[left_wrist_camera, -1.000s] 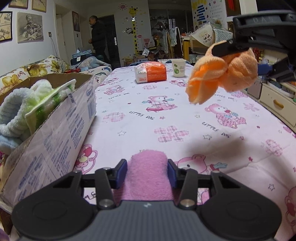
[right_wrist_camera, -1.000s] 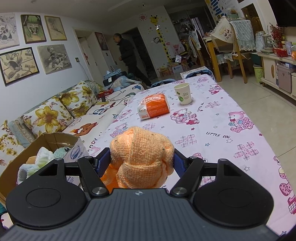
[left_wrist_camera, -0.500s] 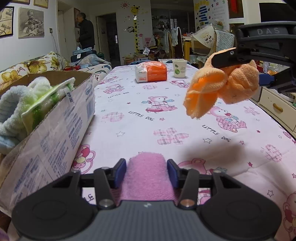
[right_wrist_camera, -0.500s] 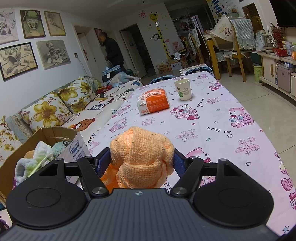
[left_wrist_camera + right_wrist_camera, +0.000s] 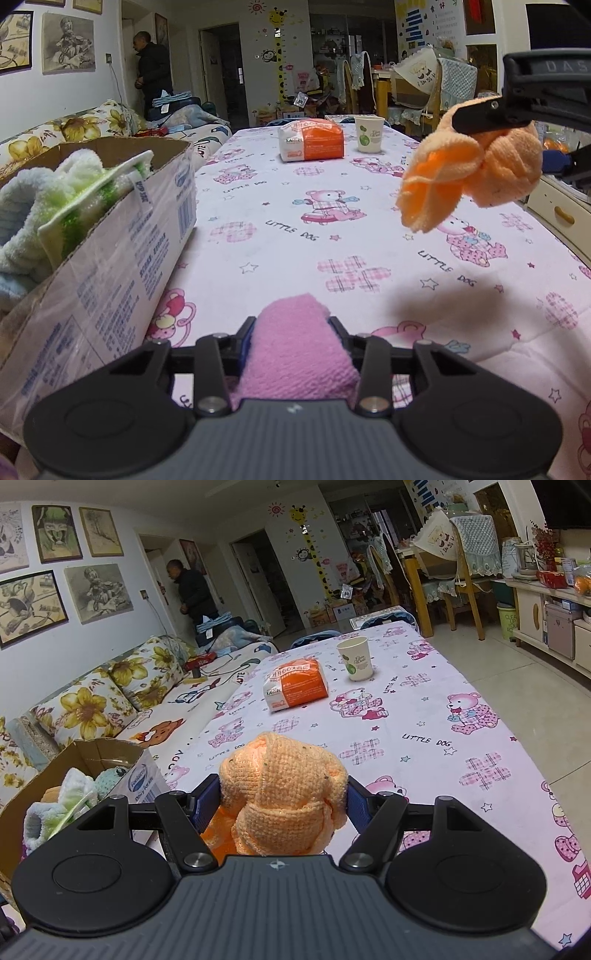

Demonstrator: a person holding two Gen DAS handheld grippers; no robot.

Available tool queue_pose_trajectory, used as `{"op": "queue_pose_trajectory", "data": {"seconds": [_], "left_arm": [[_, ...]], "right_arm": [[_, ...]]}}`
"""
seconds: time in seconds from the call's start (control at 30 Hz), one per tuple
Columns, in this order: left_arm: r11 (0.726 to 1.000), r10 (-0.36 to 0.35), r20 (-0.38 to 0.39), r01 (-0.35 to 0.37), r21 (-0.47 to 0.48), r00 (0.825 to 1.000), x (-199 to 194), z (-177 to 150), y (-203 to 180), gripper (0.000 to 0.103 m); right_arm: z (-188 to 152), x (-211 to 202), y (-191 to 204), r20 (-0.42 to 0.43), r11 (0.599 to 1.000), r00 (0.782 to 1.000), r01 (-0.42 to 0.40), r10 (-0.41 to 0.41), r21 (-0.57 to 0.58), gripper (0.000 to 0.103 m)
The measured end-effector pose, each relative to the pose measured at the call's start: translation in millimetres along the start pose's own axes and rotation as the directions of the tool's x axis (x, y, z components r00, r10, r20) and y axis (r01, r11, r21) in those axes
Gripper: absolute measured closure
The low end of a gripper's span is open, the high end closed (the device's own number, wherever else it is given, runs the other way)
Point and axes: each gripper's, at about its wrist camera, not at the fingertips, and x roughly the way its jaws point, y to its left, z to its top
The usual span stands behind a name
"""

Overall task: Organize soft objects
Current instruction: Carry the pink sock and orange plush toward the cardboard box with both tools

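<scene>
My left gripper (image 5: 291, 328) is shut on a pink towel (image 5: 295, 354), held low over the table. My right gripper (image 5: 282, 797) is shut on a knotted orange cloth (image 5: 284, 794) and holds it in the air above the table's right side; the cloth also shows in the left wrist view (image 5: 465, 173). A cardboard box (image 5: 110, 251) stands at the table's left edge, to the left of both grippers. It holds white, green and pale blue soft cloths (image 5: 66, 199). The box also shows in the right wrist view (image 5: 92, 760).
A pink cartoon tablecloth (image 5: 332, 236) covers the table. An orange and white tissue pack (image 5: 312, 140) and a paper cup (image 5: 369, 133) stand at the far end. A flowered sofa (image 5: 110, 698) runs along the left. A person (image 5: 192, 590) stands by the far door.
The left gripper has turned slightly left toward the box, with the pink towel still in it. The right gripper with the orange cloth has held its place. The person at the back has moved.
</scene>
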Motion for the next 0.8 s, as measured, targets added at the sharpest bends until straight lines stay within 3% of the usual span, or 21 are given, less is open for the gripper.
{"op": "queue_pose_trajectory", "data": {"seconds": [0.4, 0.8], "left_arm": [[0.997, -0.061, 0.076, 0.065, -0.053, 0.995, -24.9, 16.8, 8.0, 0.067], [0.981, -0.069, 0.238, 0.11, -0.161, 0.969, -64.9, 40.2, 45.3, 0.067]], "right_arm": [[0.0, -1.9, 1.7, -0.004, 1.0, 1.0, -0.011, 0.011, 0.002, 0.016], [6.4, -5.0, 8.7, 0.008, 0.999, 0.999, -0.041, 0.04, 0.008, 0.016]]}}
